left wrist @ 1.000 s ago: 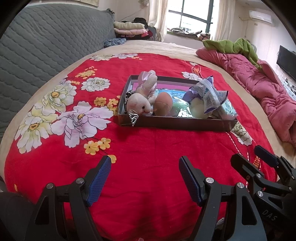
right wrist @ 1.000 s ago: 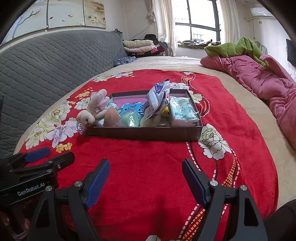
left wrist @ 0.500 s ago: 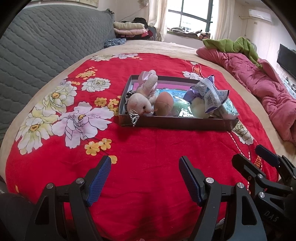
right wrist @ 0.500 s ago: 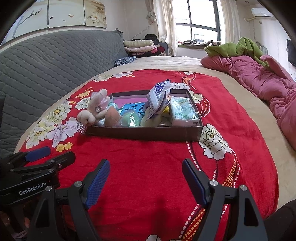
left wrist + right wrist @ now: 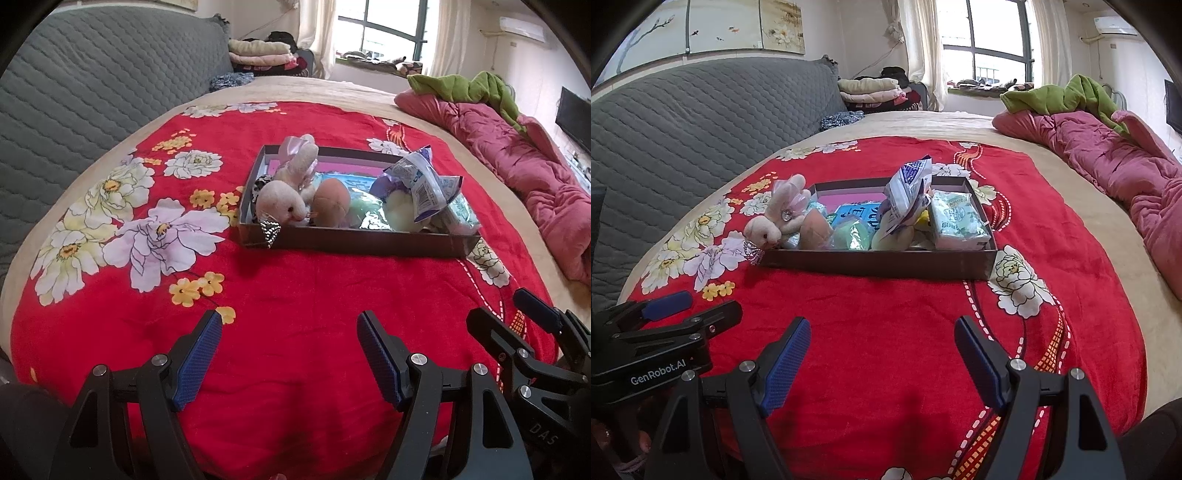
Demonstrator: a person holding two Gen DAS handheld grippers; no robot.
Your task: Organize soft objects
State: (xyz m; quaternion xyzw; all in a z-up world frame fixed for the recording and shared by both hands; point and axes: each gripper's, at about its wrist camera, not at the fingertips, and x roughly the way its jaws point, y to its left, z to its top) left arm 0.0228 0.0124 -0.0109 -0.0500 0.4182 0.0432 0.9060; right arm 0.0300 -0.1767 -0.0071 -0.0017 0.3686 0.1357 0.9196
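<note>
Both tongs, left (image 5: pixel 288 354) and right (image 5: pixel 882 360), gape empty; the plush rabbit (image 5: pixel 282 201) looks light, squashy, best pinched round its body.

Hardly anything changes over this second. In the left wrist view the whole scene drifts a shade to the right: the tray (image 5: pixel 351 242), the plush rabbit (image 5: pixel 282 205) at its near left corner, and the right gripper (image 5: pixel 517 314) at the frame's edge all shift together. It is too slight to call a move. The right wrist view shows no difference.
</note>
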